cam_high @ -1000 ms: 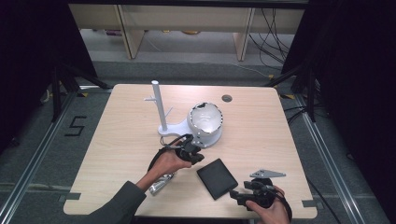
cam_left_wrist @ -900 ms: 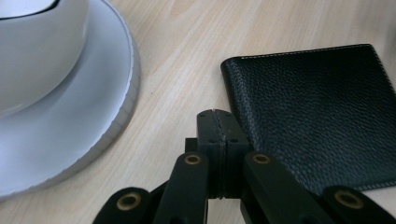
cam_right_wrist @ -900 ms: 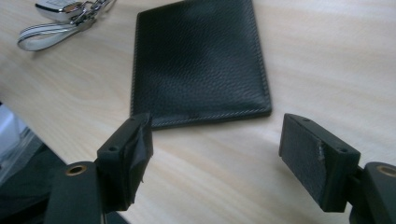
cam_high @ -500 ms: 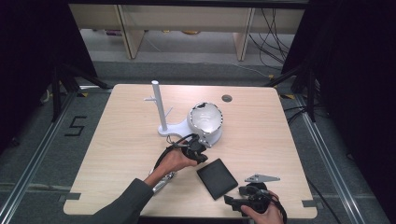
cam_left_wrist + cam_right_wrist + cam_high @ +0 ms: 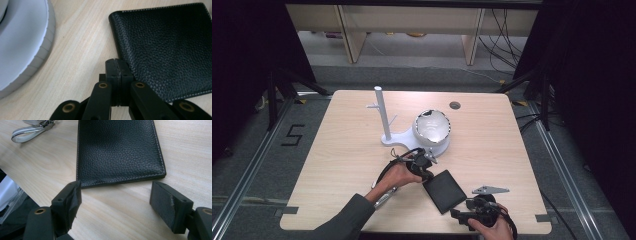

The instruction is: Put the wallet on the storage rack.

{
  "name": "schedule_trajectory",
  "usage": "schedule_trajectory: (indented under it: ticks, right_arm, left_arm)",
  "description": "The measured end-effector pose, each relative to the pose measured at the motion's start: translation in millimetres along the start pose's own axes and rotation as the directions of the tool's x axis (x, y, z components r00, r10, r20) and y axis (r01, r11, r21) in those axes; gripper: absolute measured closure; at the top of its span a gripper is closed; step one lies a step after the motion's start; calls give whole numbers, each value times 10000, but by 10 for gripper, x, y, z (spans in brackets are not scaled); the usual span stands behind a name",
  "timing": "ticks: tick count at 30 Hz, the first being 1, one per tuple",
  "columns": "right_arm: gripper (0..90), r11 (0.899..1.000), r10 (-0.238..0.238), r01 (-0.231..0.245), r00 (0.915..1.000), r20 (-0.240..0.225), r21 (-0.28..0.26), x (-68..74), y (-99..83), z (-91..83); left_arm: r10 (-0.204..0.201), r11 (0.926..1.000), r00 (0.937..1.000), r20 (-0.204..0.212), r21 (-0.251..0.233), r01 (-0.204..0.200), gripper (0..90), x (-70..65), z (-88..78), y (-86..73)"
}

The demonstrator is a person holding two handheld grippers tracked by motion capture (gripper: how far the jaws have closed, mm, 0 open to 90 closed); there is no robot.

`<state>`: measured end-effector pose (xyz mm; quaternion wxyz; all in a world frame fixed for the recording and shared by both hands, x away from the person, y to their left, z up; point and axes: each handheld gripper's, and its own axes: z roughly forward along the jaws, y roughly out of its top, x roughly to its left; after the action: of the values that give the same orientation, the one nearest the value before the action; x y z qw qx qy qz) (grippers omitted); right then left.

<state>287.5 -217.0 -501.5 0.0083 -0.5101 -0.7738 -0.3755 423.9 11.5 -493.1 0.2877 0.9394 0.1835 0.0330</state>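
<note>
Right gripper view: my spread right gripper (image 5: 115,202) faces the wallet's (image 5: 117,150) near short edge; my left gripper (image 5: 117,75), pressed together, touches its far-left corner.

- The left gripper (image 5: 428,161) sits in the left hand (image 5: 399,175), its fingers (image 5: 116,72) pressed together, forearm reaching in from the bottom edge.
- The right gripper (image 5: 116,202), in the right hand (image 5: 492,227), holds its fingers (image 5: 71,197) wide apart, low at the near edge.
</note>
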Motion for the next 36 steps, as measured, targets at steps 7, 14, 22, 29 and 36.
schedule_trajectory:
  ticks: [7,14,22,29,36]
  right_arm:
    - [264,9998,-65,63,9999,-100,-204,-22,7,-11]
    - [264,9995,238,-242,9995,-191,-221,-59,2,-49]
    - [264,9939,1092,-1083,9925,542,-200,-115,5,-116]
    - [276,9873,1569,-1560,9870,334,-287,-172,17,-116]
    - [281,9761,2131,-2130,9770,-17,-426,-218,72,-78]
  left_arm:
    - [70,9999,9999,133,74,-71,893,-10,-35,-46]
    - [275,9995,9990,354,118,-279,892,-152,-54,-82]
    - [132,9997,9982,582,-230,-119,893,-375,-76,-187]
    - [52,9996,9971,766,-288,-30,894,-459,-106,-258]
    - [161,9996,9958,902,-241,-139,894,-558,-106,-257]
